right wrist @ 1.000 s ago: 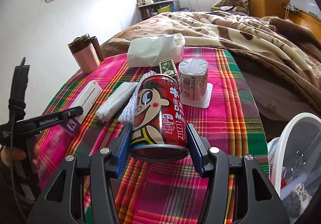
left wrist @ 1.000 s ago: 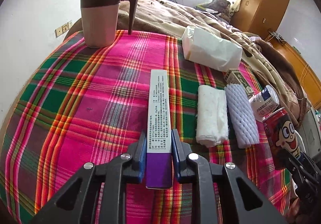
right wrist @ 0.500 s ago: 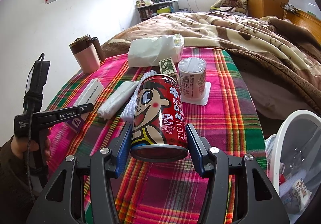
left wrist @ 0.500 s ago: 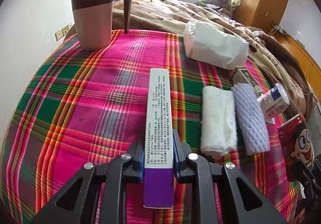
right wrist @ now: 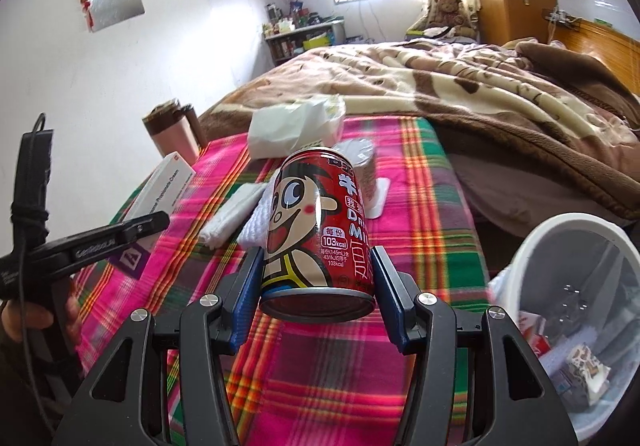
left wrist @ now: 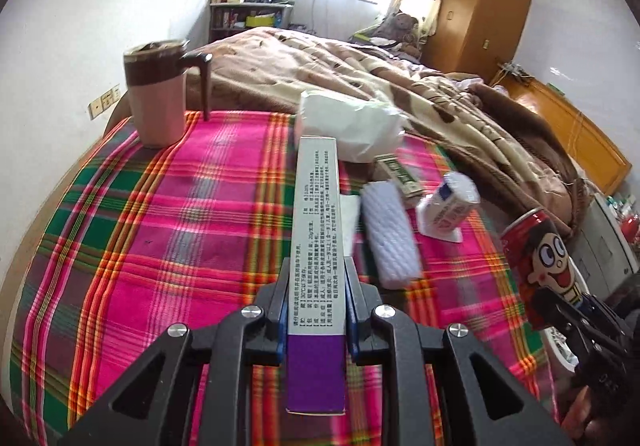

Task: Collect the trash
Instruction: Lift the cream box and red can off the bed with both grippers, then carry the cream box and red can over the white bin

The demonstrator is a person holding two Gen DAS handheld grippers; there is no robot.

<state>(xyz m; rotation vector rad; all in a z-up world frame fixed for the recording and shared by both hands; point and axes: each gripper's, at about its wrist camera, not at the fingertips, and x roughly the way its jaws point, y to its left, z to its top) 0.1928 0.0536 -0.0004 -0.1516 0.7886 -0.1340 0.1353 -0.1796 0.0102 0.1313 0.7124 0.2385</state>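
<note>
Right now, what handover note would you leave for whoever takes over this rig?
Left gripper: shut on the purple-ended box, clear of the cloth.
Right gripper: shut on the red milk can, tilted, off the table.
White bin: at the table's right edge, some trash inside.
On the plaid table: foam sleeve, folded tissue, small bottle, green carton.
Left: bin both held items, then those.
</note>
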